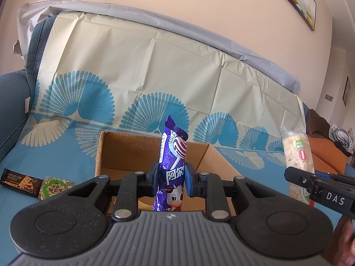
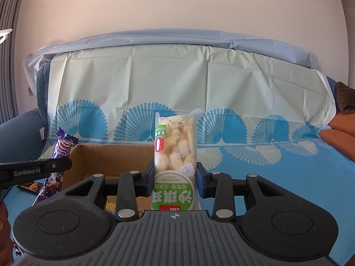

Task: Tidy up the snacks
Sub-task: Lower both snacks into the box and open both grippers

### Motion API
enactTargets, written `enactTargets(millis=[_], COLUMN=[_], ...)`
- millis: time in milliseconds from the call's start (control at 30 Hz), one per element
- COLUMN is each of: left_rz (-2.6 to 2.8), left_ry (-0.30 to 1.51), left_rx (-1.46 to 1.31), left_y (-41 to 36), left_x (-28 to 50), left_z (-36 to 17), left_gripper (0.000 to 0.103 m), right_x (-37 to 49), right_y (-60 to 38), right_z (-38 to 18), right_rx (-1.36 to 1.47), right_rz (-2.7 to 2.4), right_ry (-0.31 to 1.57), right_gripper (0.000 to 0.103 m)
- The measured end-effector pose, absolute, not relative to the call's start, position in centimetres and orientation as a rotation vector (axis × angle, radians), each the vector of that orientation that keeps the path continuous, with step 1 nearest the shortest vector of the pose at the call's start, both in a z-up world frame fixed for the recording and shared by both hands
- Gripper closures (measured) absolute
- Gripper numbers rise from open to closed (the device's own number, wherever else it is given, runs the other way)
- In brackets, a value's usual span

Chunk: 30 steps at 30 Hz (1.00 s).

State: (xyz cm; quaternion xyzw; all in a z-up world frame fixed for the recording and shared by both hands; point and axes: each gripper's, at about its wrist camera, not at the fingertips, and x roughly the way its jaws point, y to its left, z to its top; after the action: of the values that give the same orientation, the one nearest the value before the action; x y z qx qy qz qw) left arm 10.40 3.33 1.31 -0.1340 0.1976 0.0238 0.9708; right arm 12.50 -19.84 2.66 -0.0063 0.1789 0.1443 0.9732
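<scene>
Cardboard box (image 1: 153,153) before you: your left gripper (image 1: 172,180) pinches the purple packet (image 1: 172,166), your right gripper (image 2: 175,178) the green-labelled pastry pack (image 2: 175,146); two snack bars (image 1: 35,185) lie left.

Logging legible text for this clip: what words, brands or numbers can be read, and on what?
"DAS": right gripper side.
"GenRobot.AI": left gripper side.
"阿尔": purple candy wrapper.
"沙琪玛", "WUZHETANG HONGYI", "0": upside down on the sachima pack.
Brown biscuit bar and green-label snack: print too small to read.
</scene>
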Motion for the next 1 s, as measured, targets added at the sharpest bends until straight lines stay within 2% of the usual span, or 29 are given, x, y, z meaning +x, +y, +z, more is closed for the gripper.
enactTargets(millis=[500,533,567,600,633,1000], left_rz=[0.025,0.004,-0.011,-0.003,0.01,0.113], left_ry=[0.362,0.375,0.395,0.403,0.399,0.394], left_rx=[-0.295,-0.301,-0.305,-0.302,-0.296,-0.356], left_y=[3.0,3.0,2.9,2.9,2.9,6.1], left_x=[10.2,10.4,10.6,10.6,10.5,9.2], left_z=[2.0,2.0,1.8,1.7,1.7,1.1], left_gripper=[0.076,0.058,0.039,0.035,0.034,0.034], right_x=[12.2,12.3,12.5,12.5,12.5,12.1], right_y=[-18.8,-18.6,-18.3,-18.0,-17.8,-15.4], right_z=[2.8,2.6,2.5,2.4,2.4,2.8], right_rx=[-0.025,-0.028,-0.033,-0.041,-0.047,0.037], right_rz=[0.313,0.315,0.312,0.299,0.291,0.322], right_ry=[0.358,0.37,0.386,0.39,0.383,0.395], right_gripper=[0.064,0.062,0.044,0.029,0.026,0.023])
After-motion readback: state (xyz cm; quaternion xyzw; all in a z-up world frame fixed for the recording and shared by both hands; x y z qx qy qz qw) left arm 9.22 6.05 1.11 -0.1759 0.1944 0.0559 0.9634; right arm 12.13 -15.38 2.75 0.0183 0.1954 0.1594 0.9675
